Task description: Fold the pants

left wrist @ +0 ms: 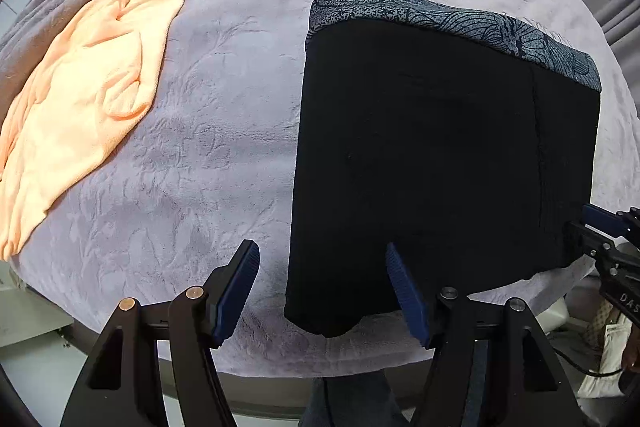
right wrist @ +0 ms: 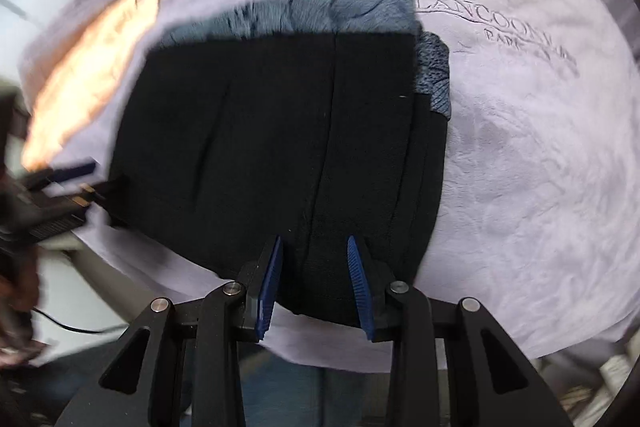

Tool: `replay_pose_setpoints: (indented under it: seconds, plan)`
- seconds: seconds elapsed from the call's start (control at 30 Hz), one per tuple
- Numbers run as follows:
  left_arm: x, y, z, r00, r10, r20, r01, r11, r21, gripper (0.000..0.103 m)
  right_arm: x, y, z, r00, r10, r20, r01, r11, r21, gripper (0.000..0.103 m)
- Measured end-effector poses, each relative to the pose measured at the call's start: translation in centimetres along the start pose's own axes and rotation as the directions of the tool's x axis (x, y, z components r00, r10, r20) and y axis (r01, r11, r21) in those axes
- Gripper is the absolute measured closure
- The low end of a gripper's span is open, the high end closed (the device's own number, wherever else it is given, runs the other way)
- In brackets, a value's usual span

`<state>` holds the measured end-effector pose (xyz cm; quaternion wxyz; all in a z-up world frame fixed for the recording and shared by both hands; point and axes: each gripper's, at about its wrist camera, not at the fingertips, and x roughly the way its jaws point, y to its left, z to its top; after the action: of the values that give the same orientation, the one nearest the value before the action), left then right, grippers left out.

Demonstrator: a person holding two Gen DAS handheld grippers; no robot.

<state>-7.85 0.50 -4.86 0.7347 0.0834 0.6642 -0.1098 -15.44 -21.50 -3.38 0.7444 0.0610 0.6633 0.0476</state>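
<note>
Under both your claws lies the folded black pants bundle with its grey patterned band, long axis running away from you on the lilac plush blanket. Your left gripper straddles its near-left edge, half open, empty. Your right gripper sits narrower over the near hem, pads apart, gripping nothing. You've open blanket right; a peach cloth lies well left.
</note>
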Motion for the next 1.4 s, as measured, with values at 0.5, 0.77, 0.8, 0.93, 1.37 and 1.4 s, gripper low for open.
replay_pose_setpoints:
  seconds: [0.5, 0.77, 0.8, 0.93, 1.37, 1.4]
  plan:
    - [-1.2, -5.7, -2.0, 0.999, 0.028, 0.029, -0.031, 0.993, 0.115, 0.011, -1.1, -3.4, -0.6, 0.998, 0.058, 0.020, -0.060, 0.993, 0.098, 0.053]
    - [-2.6, -6.7, -2.0, 0.999, 0.028, 0.029, -0.031, 0.994, 0.109, 0.011, -1.4, -6.8, -1.8, 0.992, 0.123, 0.006, -0.121, 0.970, 0.212, 0.042]
    - [-2.6, -6.7, -1.9, 0.999, 0.026, 0.029, -0.029, 0.994, 0.109, 0.011, -1.5, -7.1, -2.0, 0.993, 0.119, 0.004, -0.117, 0.969, 0.218, 0.039]
    - [-3.1, -4.9, -0.9, 0.999, 0.013, 0.041, -0.018, 0.994, 0.112, 0.011, -2.4, -7.7, -2.4, 0.996, 0.092, 0.002, -0.090, 0.970, 0.228, 0.029]
    - [-5.8, -6.0, 0.6, 0.996, -0.007, 0.084, 0.000, 0.996, 0.088, 0.011, -5.3, -3.1, 0.2, 0.989, 0.104, 0.102, -0.128, 0.958, 0.257, 0.018]
    - [-6.0, -6.1, 0.7, 0.996, -0.010, 0.086, 0.002, 0.996, 0.087, 0.011, -5.6, -2.9, 0.3, 0.988, 0.111, 0.109, -0.136, 0.955, 0.262, 0.018]
